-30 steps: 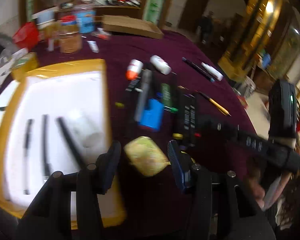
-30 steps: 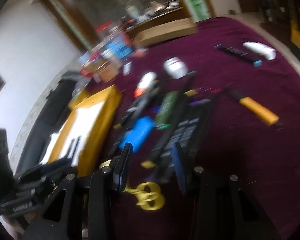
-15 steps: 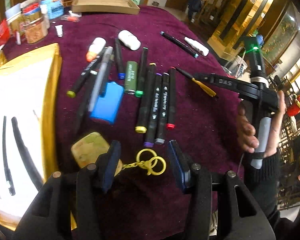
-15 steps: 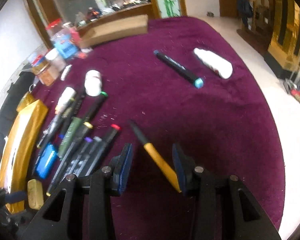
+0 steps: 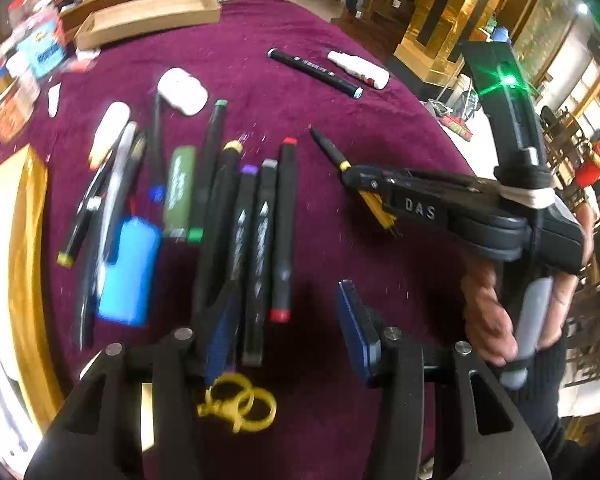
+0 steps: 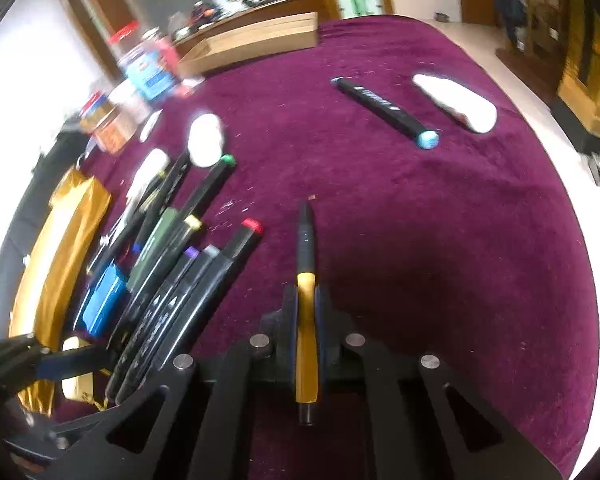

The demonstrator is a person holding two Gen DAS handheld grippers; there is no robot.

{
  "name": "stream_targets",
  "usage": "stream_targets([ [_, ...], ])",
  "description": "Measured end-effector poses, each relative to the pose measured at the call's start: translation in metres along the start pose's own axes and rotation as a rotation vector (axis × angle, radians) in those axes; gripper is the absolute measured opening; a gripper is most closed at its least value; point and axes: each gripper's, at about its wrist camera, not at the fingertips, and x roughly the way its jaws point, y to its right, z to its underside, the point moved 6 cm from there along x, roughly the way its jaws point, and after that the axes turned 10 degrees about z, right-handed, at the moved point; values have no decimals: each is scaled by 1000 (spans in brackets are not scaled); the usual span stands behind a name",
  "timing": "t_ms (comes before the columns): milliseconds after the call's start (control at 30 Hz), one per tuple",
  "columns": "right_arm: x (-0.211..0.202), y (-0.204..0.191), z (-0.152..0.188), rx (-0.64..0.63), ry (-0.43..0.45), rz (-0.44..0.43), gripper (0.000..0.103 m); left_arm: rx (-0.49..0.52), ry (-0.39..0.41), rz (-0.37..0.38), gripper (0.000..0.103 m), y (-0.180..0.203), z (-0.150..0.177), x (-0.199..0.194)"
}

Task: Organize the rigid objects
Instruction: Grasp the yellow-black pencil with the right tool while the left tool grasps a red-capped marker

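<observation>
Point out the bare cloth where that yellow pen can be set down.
The right gripper is shut on the yellow pen. Bare cloth lies ahead and to its right, between the red-capped marker and the blue-capped marker, which lies by the white tube. The left is crowded: markers packed beside the blue case and yellow tray.

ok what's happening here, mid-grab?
A person is sorting pens on a purple tablecloth. The right hand-held gripper is shut on a yellow-and-black pen, whose tip points toward the table. The left hand-held gripper hangs open and empty over the row of black markers, near the yellow key rings.
</observation>
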Motion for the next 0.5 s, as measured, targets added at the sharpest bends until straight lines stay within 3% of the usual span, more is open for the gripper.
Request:
stream_targets([
  [167, 1, 16, -3, 106, -5, -12, 7, -6, -17, -22, 44, -5, -14, 22],
  [500, -1, 19, -3, 134, -3, -11, 7, 4, 9, 4, 43, 6, -29, 23],
])
